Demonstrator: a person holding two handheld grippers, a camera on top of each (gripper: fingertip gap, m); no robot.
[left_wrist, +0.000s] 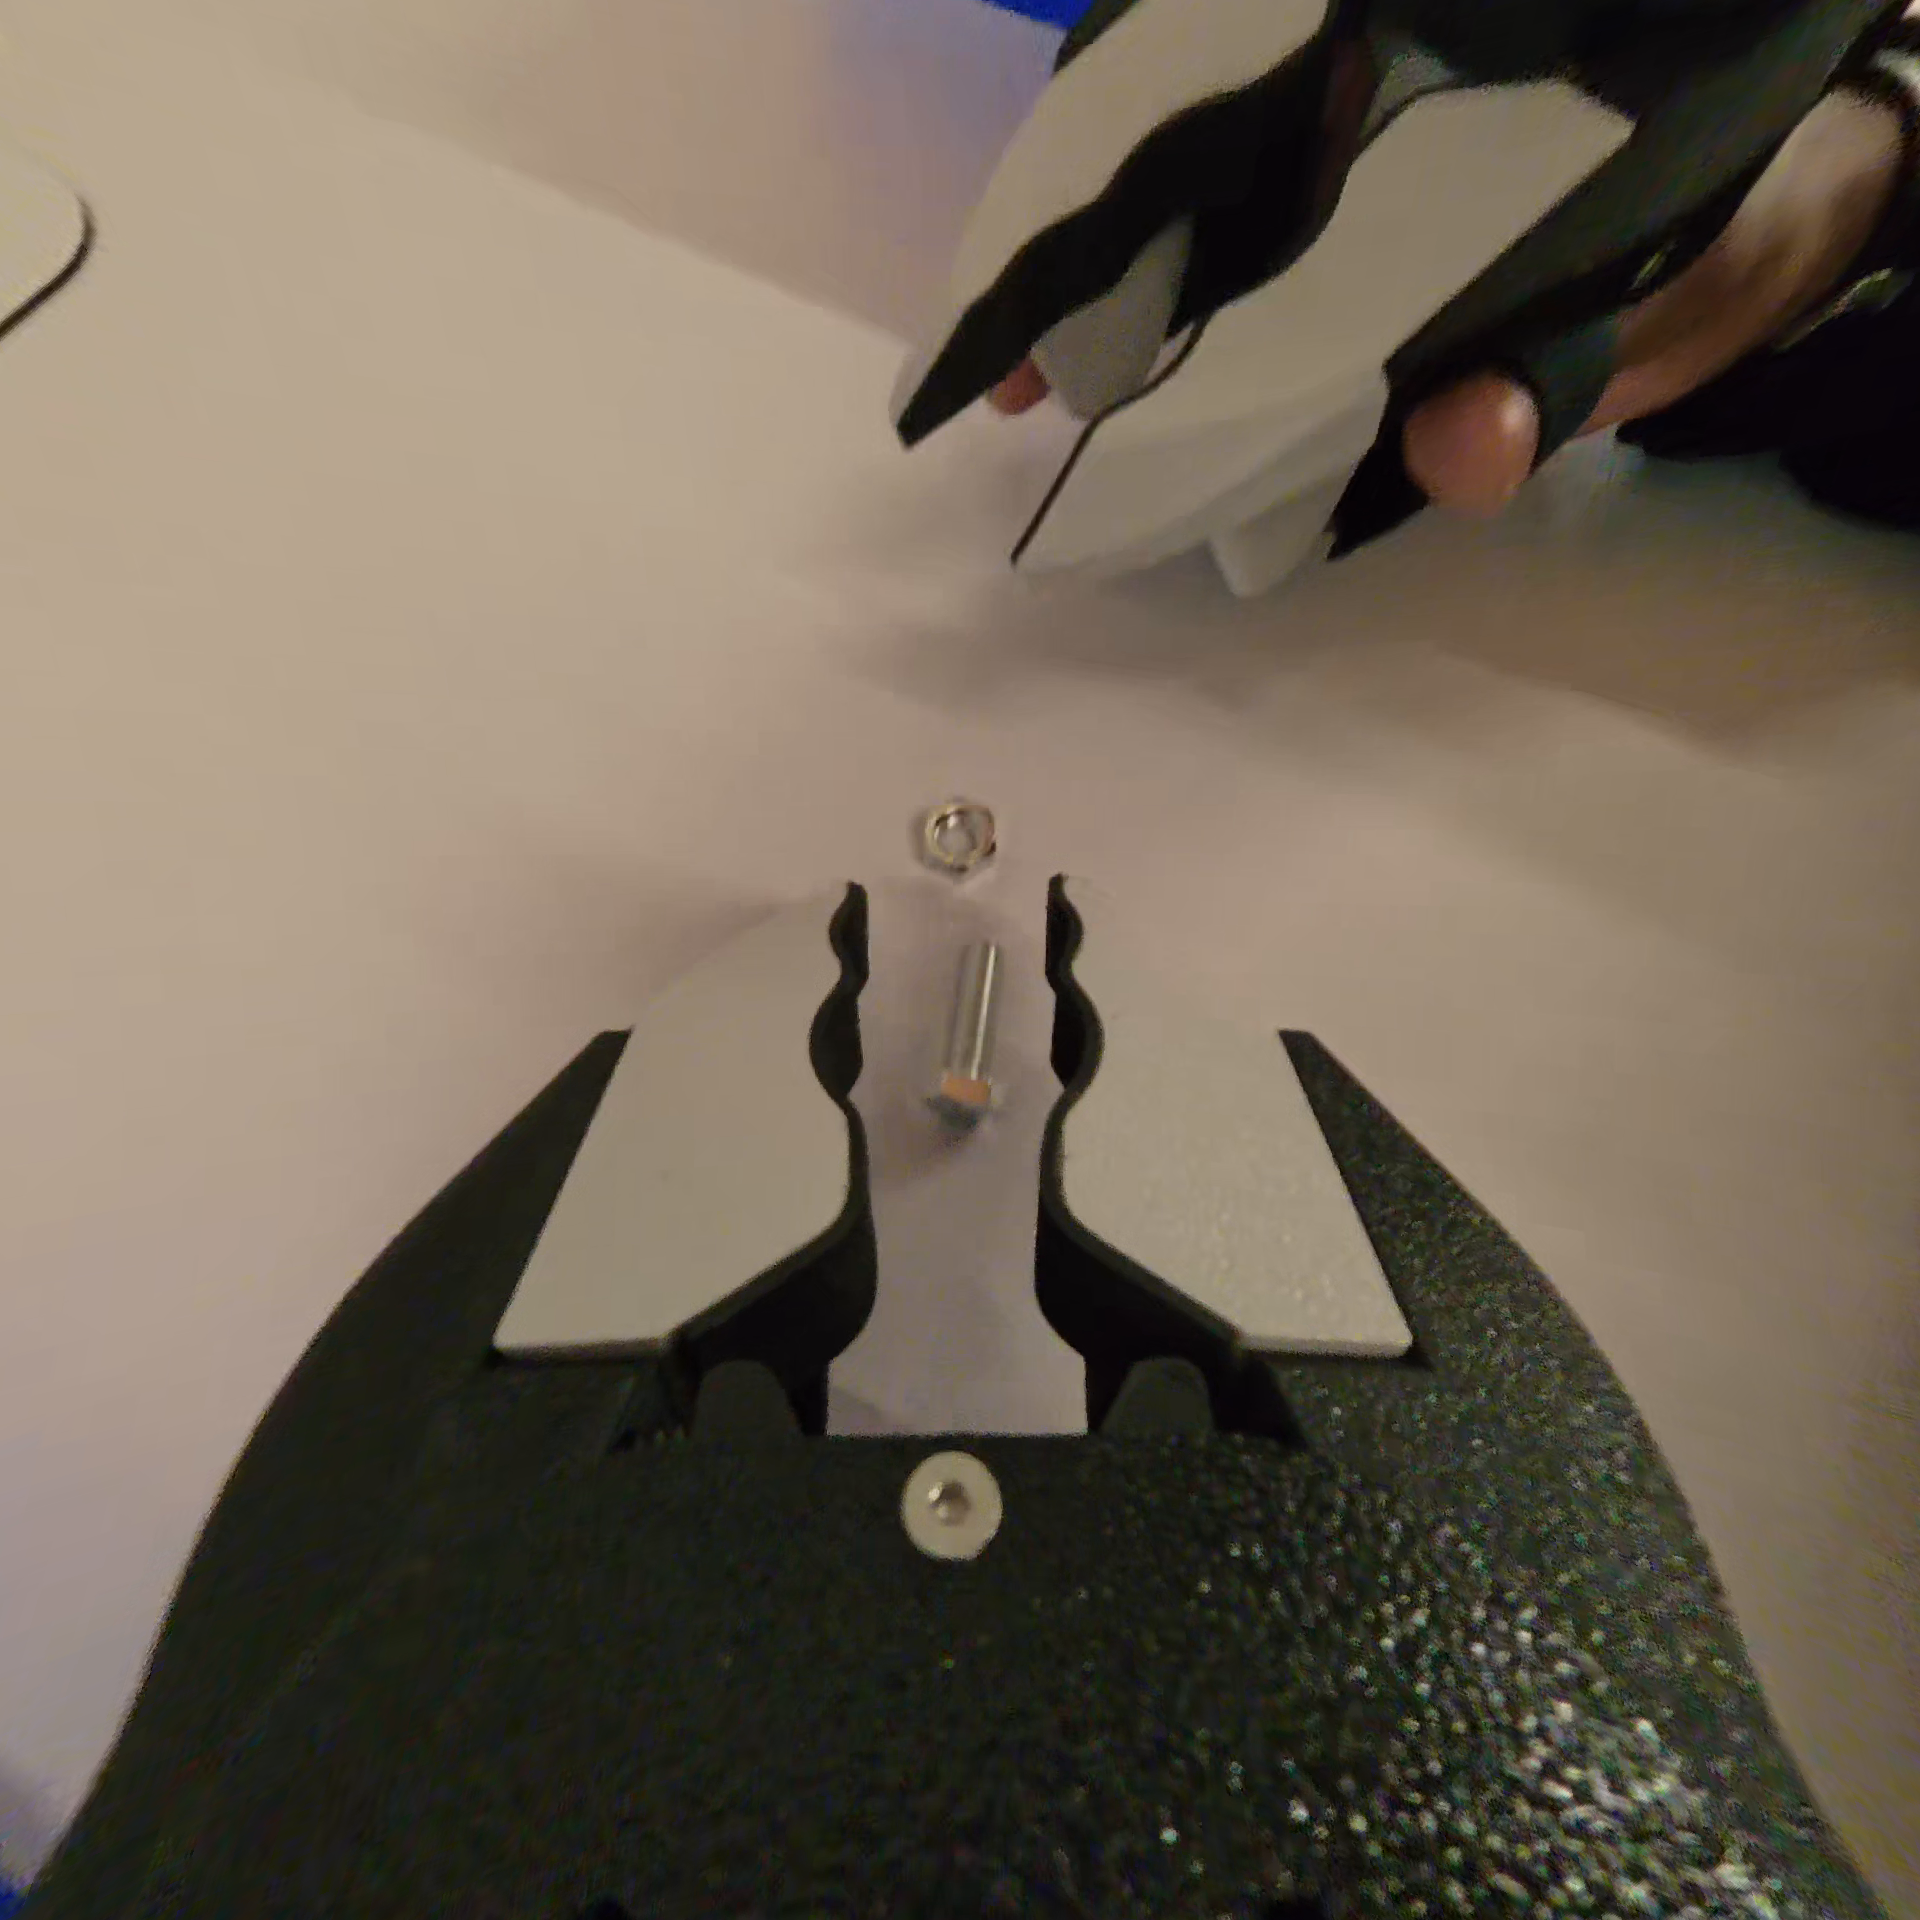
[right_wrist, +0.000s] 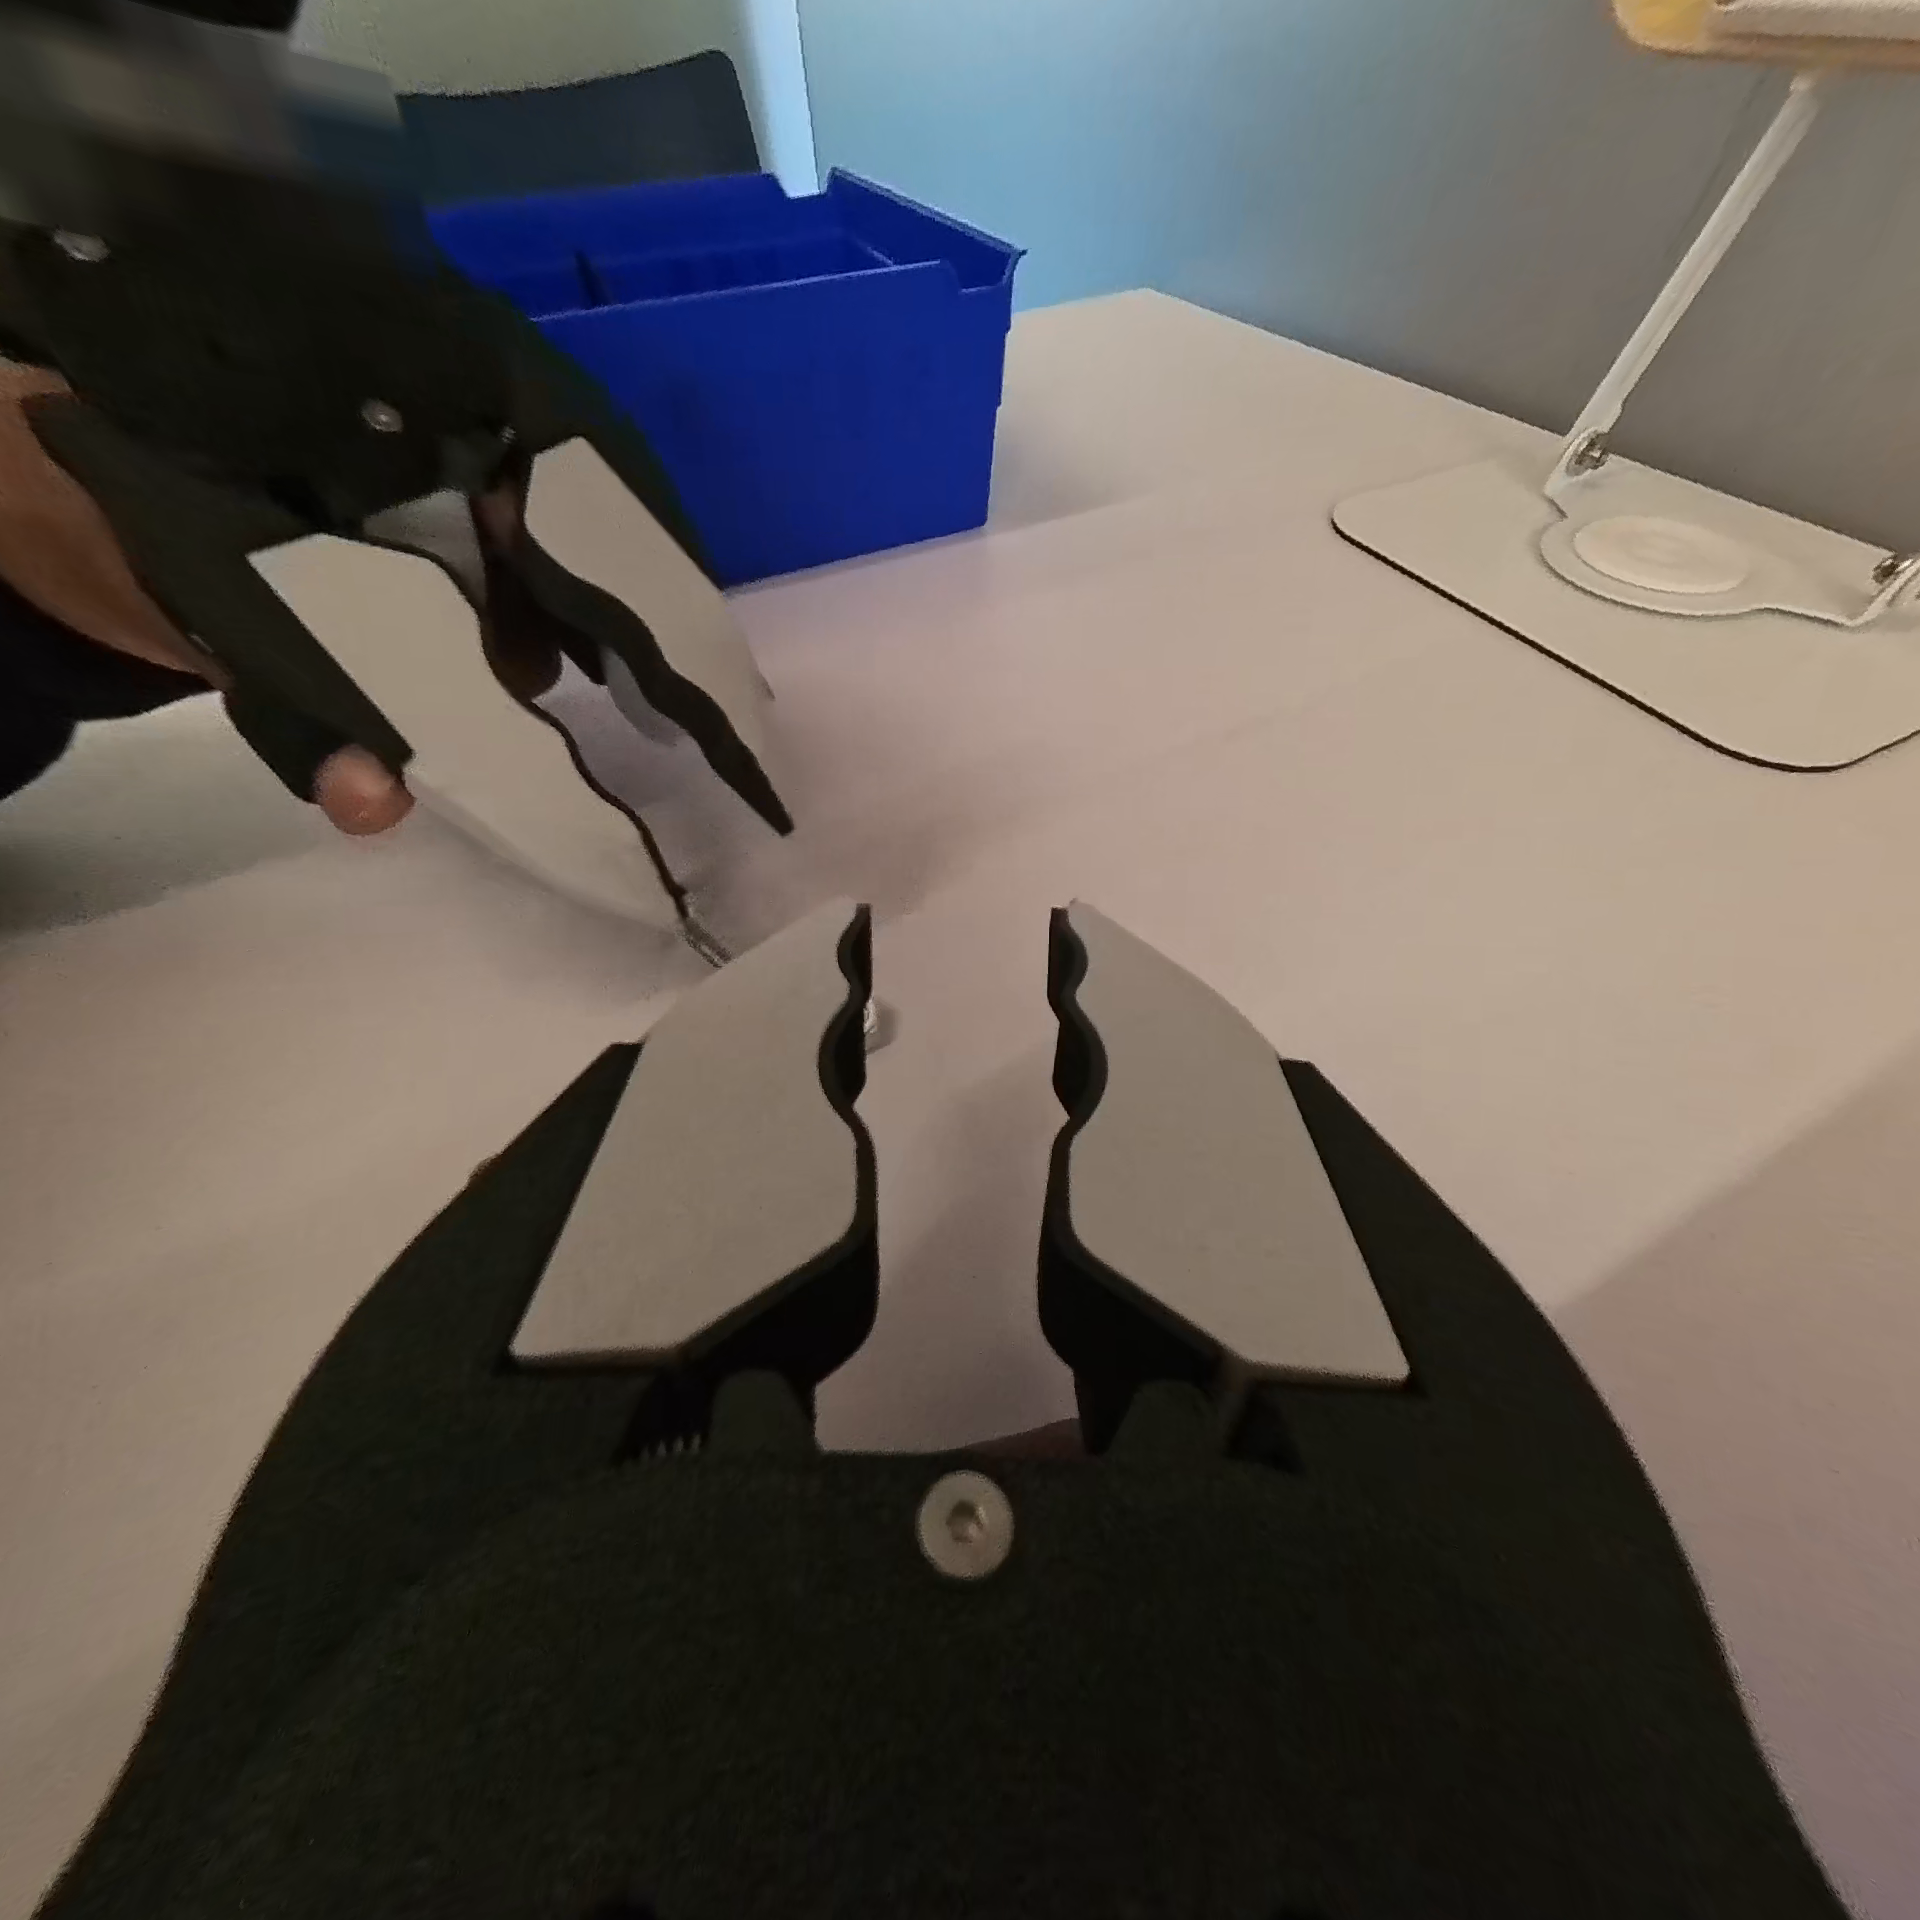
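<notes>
My left gripper (left_wrist: 956, 891) is open, low over the white table (left_wrist: 416, 623). A small silver bolt (left_wrist: 977, 1008) lies on the table between its fingers, hex head toward the camera, with a gap to each pad. A silver nut (left_wrist: 961, 836) lies flat just beyond the fingertips. My right gripper (right_wrist: 960, 916) is open and holds nothing. The nut (right_wrist: 878, 1023) shows beside its left finger, lying on the table. In the left wrist view the right gripper (left_wrist: 1132, 551) hovers farther back at the upper right, held by a hand. The right wrist view shows the left gripper (right_wrist: 727, 878) at the left.
A blue plastic bin (right_wrist: 769, 416) with compartments stands at the back of the table. A white stand on a flat white base (right_wrist: 1662, 623) sits at the right. A dark chair back (right_wrist: 582, 114) is behind the bin. A white mat's corner (left_wrist: 42, 239) shows at the far left. Tip to tip, the grippers are about 6 cm apart.
</notes>
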